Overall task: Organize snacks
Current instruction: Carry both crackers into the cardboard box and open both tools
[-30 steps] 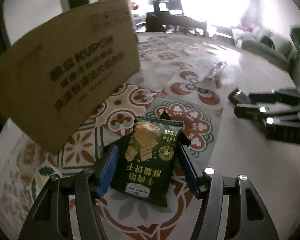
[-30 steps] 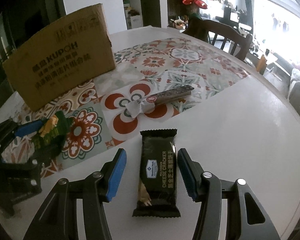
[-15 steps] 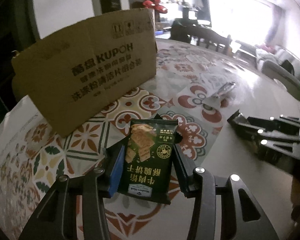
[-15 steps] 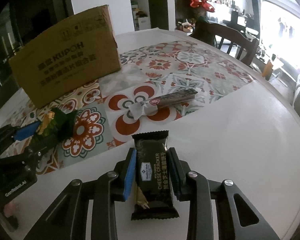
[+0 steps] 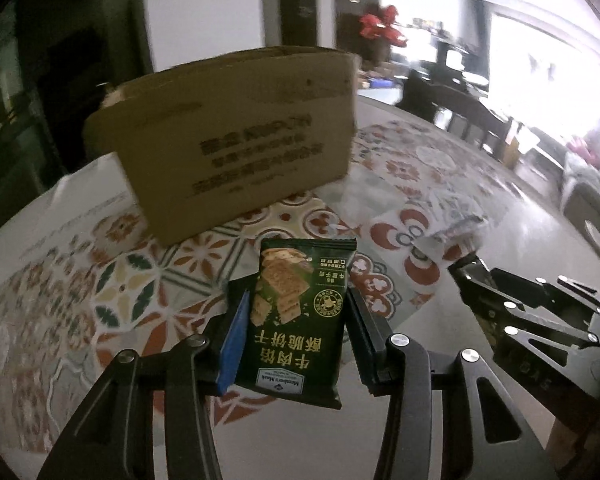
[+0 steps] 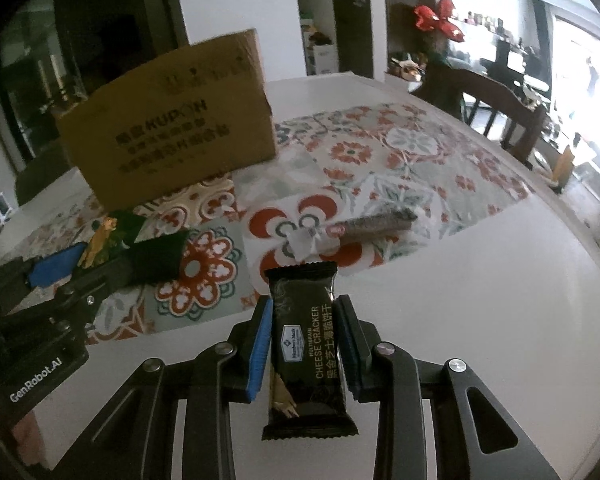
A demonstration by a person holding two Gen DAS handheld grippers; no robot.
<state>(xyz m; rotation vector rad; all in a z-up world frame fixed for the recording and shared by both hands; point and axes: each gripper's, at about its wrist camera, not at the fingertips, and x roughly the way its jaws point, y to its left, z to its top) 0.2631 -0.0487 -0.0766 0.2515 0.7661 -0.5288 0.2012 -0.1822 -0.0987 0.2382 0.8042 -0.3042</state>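
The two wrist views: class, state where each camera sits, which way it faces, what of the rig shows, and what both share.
Left wrist: rides the left claw, looks down along its fingers at the green cracker packet it grips; right claw at the right edge.
Right wrist: rides the right claw, faces the black cheese cracker bar it grips; left claw at left.
Shared: cardboard box, patterned mat, wrapped stick snack.

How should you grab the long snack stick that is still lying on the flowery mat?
Probably best to grip the long snack stick across its dark, narrow middle, coming down from above with one finger on each long side. It lies flat on the patterned mat, so there is nothing to get under, and its crinkled white end looks too floppy to hold.
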